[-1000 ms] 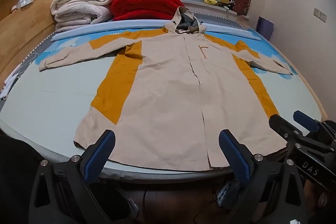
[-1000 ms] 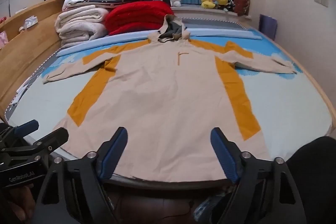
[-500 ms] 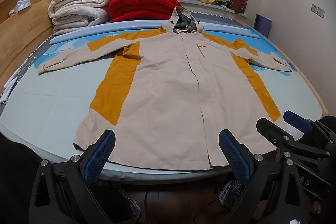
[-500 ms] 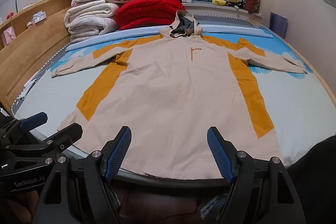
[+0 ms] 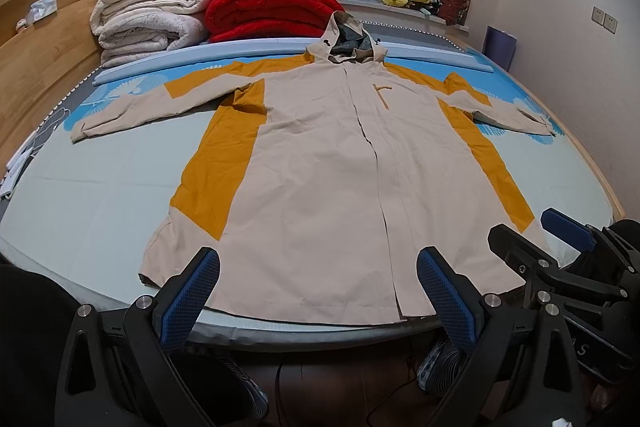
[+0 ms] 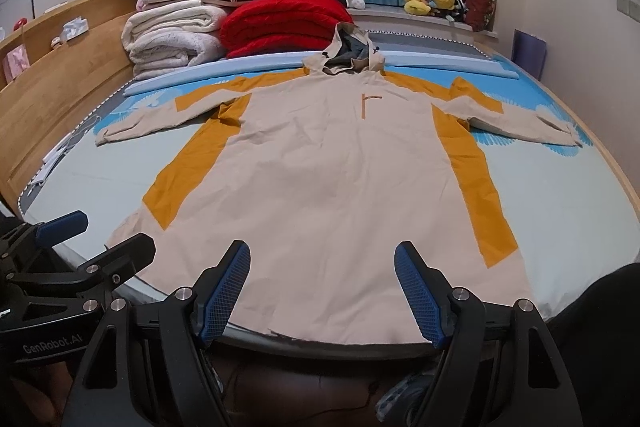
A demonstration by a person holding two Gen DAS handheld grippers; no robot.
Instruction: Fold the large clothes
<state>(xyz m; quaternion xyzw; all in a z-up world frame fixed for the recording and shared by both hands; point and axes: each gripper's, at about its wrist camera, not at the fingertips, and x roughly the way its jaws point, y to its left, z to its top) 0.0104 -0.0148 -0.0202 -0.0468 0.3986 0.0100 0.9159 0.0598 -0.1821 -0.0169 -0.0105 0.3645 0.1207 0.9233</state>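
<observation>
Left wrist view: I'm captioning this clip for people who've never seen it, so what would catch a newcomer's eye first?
The big beige and mustard hooded jacket, spread flat face up with both sleeves out, fills the middle of the bed. Behind its hood, a red folded blanket stands out beside a stack of cream ones. Low in the frame, the left gripper hangs open over the jacket's hem.

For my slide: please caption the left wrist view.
Open left gripper above the hem of a beige-and-orange hooded jacket spread flat on a bed.
</observation>
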